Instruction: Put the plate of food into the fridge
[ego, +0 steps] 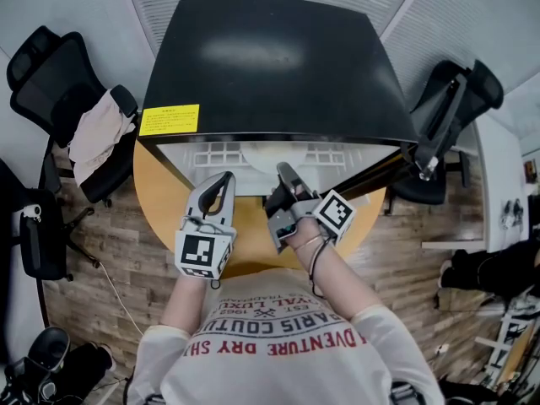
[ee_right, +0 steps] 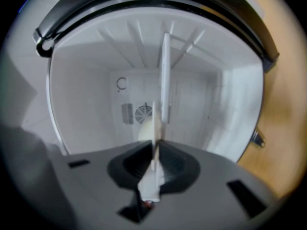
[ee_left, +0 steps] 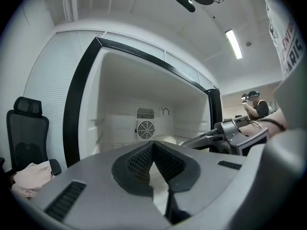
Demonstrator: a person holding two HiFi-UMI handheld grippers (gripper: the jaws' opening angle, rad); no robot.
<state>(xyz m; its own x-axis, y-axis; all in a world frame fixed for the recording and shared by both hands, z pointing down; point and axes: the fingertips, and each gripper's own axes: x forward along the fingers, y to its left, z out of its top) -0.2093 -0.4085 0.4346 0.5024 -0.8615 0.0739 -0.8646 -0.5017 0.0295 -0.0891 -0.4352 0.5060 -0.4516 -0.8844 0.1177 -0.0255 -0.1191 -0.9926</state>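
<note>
Forearms reach forward from the person's chest toward the open front of the fridge (ego: 270,66), a small black-topped box that stands on the round wooden surface (ego: 160,192).

The right hand (ego: 308,230) is pushed the farther in. It carries the right gripper (ego: 283,169) with its tips just inside the fridge's mouth, the wrist turned so that the marker cube faces up and outward. In the right gripper view the whole cavity appears rolled onto its side, so this gripper lies on its flank with one of the jaws above the other. The plate (ee_right: 154,138) shows edge-on between them as a thin white line. The jaws stand slightly apart about its rim and do not clearly press on it. A pale rounded piece of food (ee_right: 145,128) sits on the plate, deeper in, before the back wall's fan grille (ee_right: 143,113).

The left gripper (ego: 226,177) is held lower and nearer the body. It hangs over the surface just short of the fridge's front edge and points at the opening. Its jaws meet at the tips with nothing between them. From the left gripper view the plate with its food shows as a pale mound on the white fridge floor (ee_left: 115,133), beside the right gripper's reaching tips.
</note>
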